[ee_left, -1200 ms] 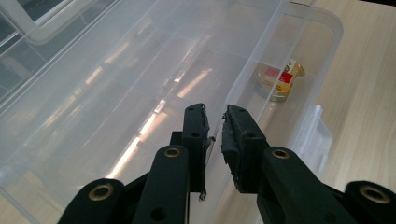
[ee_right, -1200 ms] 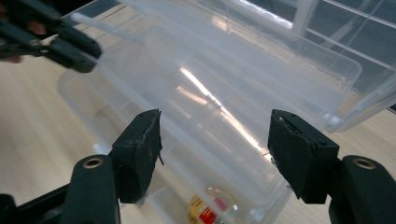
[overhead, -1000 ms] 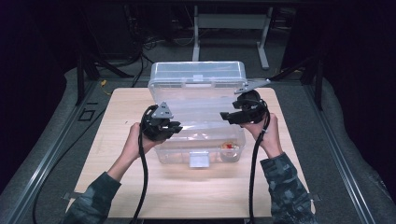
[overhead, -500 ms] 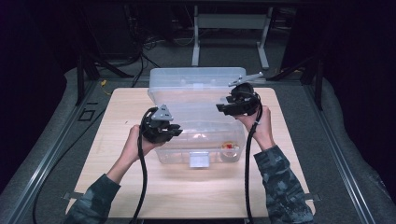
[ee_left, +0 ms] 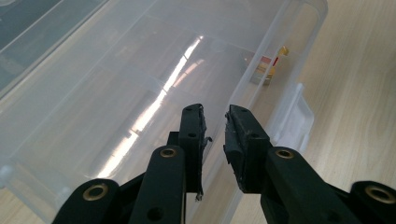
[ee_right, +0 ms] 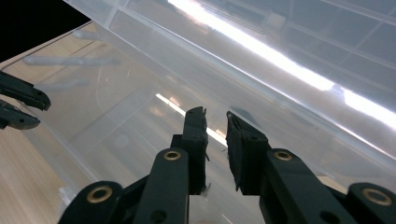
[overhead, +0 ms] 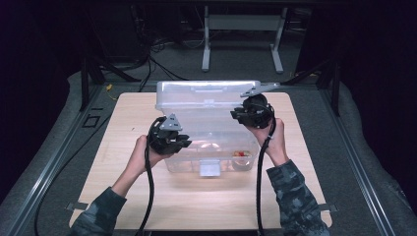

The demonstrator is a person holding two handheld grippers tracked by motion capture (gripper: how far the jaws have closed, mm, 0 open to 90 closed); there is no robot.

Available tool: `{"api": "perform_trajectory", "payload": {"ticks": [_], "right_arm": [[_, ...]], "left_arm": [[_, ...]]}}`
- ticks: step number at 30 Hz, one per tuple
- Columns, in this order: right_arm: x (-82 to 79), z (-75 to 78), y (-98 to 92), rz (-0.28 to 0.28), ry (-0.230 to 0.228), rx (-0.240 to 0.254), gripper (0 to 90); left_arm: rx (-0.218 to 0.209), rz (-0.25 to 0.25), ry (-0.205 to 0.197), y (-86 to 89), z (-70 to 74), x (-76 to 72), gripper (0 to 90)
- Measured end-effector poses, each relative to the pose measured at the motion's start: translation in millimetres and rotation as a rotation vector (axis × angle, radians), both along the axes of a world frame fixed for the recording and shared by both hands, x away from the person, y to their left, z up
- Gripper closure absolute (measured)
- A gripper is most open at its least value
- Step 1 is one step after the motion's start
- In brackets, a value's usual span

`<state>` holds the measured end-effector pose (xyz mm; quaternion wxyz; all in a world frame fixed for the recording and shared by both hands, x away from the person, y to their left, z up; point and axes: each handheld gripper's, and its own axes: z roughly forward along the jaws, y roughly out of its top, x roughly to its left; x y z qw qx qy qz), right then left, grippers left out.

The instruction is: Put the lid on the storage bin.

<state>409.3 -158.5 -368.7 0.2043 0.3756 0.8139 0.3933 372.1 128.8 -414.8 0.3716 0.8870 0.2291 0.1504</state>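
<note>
High view: fixed above the person's side, looks forward and down, takes in the whole counter and the floor behind it. Left tool view: rides the tool, very near, looks along its jaws over the clear box front rim, counter at the right. Right tool view: same mount, very near, faces into the box under its raised lid. All three share the box; the right view also catches the left tool's jaws at its left edge.
</note>
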Motion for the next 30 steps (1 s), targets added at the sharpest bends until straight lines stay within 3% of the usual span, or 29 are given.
{"api": "perform_trajectory", "payload": {"ticks": [3, 9, 14, 30], "right_arm": [[-2.3, -3.3, 0.9, 0.003, 0.005, -0.003, 78.3], [-7.2, -7.2, 0.5, 0.003, 0.008, -0.004, 79.1], [-11.2, -11.9, -0.3, 0.008, 0.012, -0.002, 81.6], [-25.5, -24.3, -3.0, 0.011, 0.024, 0.022, 83.1]], "left_arm": [[-0.01, 0.007, 0.004, 2.9, 0.9, -3.2, 70.4], [-0.03, 0.042, 0.033, 13.0, 3.4, -11.4, 46.4], [-0.039, 0.051, 0.04, 25.8, 3.3, -18.3, 35.6], [-0.09, 0.119, 0.044, 65.8, -5.4, -39.4, 25.3]]}}
